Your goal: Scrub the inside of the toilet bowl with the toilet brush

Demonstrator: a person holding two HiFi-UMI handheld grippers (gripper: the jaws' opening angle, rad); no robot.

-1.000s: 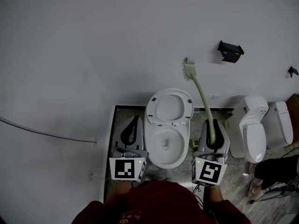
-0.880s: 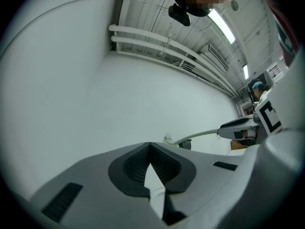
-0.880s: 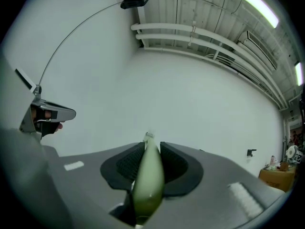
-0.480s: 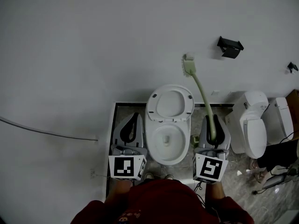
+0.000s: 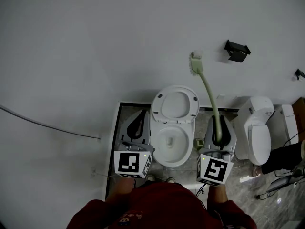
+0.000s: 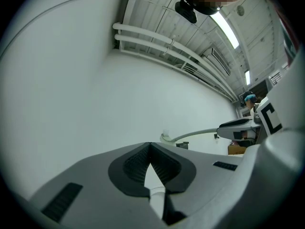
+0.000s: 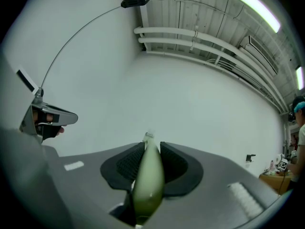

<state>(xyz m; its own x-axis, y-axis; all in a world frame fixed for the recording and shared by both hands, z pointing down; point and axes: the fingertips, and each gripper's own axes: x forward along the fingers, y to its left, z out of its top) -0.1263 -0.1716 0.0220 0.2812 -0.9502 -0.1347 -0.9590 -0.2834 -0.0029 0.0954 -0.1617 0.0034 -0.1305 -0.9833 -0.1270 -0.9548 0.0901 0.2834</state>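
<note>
While the right tool (image 5: 220, 124) pinches the green toilet brush (image 5: 206, 88) by its handle, bristles raised before the wall (image 5: 95, 42) above the open toilet bowl (image 5: 179, 154), the left tool (image 5: 139, 121) sits pressed together, empty.

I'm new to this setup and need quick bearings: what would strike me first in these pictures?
The pale green toilet brush stands out most: the right gripper clamps its handle, and its head points up against the white wall. Just left of that gripper sits the white toilet, lid raised, with the left gripper shut and empty on its other side.
</note>
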